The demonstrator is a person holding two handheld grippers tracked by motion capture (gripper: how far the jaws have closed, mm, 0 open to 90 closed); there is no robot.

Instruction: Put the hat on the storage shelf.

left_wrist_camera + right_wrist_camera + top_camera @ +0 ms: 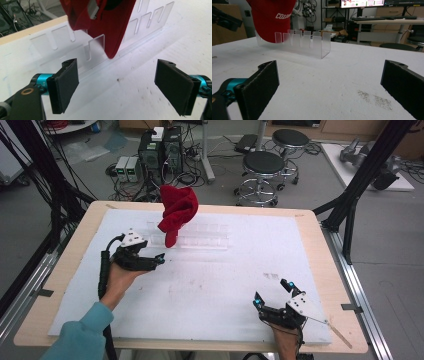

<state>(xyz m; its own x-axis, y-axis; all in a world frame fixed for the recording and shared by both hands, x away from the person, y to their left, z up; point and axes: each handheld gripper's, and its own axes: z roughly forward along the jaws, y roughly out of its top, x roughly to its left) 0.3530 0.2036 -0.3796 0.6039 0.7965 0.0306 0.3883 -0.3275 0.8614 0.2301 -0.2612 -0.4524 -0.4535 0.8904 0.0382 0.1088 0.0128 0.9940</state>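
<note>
Cap (177, 212): a soft red fabric one, crumpled and drooping, sits on the left end of a clear rack (200, 236) at the far middle of the table (310, 227). In the right gripper view the cap (272, 20) carries white lettering (partly cut off), and the rack (304, 42) shows as a row of thin, flat, rounded-top plastic dividers standing on a transparent base. In the left gripper view the cap (107, 27) hangs over those dividers (96, 43), with a grey metal buckle (93, 9) on its strap.

The table has a pale wood rim and a white, slightly gritty sheet (225, 285) with dark specks and scuffs.

The left gripper (159, 259) hovers at the left, near the rack, its flat black foam-faced jaws spread wide apart and empty; teal fittings sit behind the pads. A hand (120, 277) in a teal sleeve (80, 335) holds it. The right gripper (272, 292) rests low at the near right, well apart from the rack, jaws likewise spread wide with nothing between them.

Round black stools (263, 165) stand on the grey floor beyond the table.
</note>
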